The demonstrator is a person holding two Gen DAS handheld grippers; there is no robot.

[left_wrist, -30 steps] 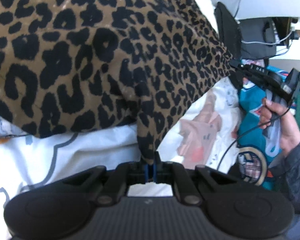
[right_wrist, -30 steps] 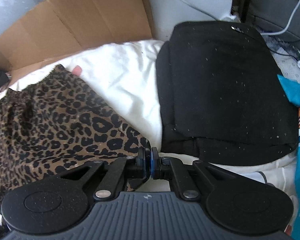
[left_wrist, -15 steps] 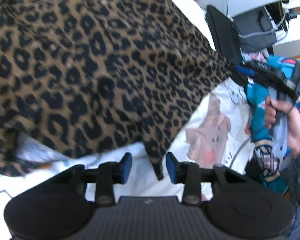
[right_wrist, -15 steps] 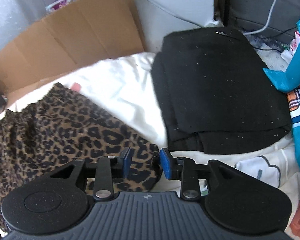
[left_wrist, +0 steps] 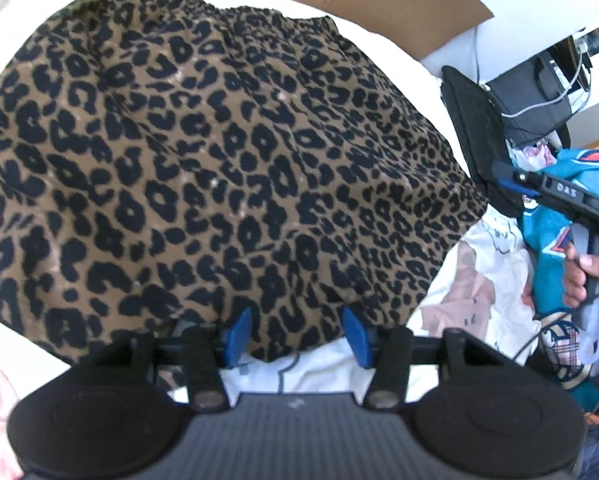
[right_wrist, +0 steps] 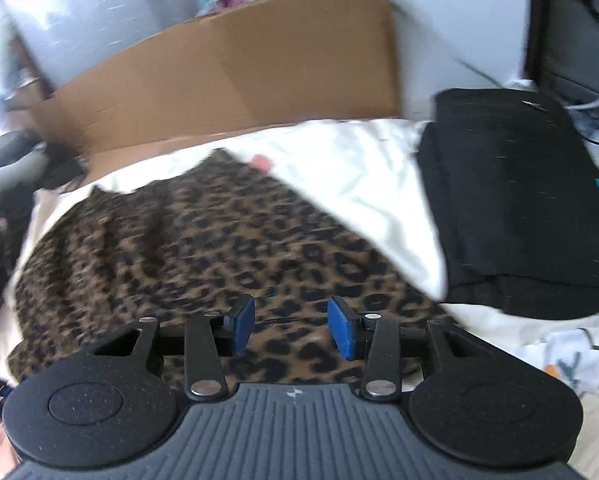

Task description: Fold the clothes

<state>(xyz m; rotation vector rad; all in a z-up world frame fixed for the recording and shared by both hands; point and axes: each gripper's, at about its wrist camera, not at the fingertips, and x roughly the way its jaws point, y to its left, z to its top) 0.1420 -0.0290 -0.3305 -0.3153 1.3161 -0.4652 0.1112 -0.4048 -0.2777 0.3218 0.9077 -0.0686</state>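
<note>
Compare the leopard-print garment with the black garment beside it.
The leopard-print garment is brown with black spots and lies spread out; the black garment is plain and folded into a neat stack. The leopard one looks larger. Both rest on the white bedding.

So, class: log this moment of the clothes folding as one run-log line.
step: release | left gripper: open | right gripper: open | both jaws just opening | leopard-print garment: flat on white bedding | black folded garment: beside

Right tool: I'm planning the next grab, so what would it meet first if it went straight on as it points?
Most likely the leopard-print garment, lying just beyond the open right tool; depth is hard to judge.
</note>
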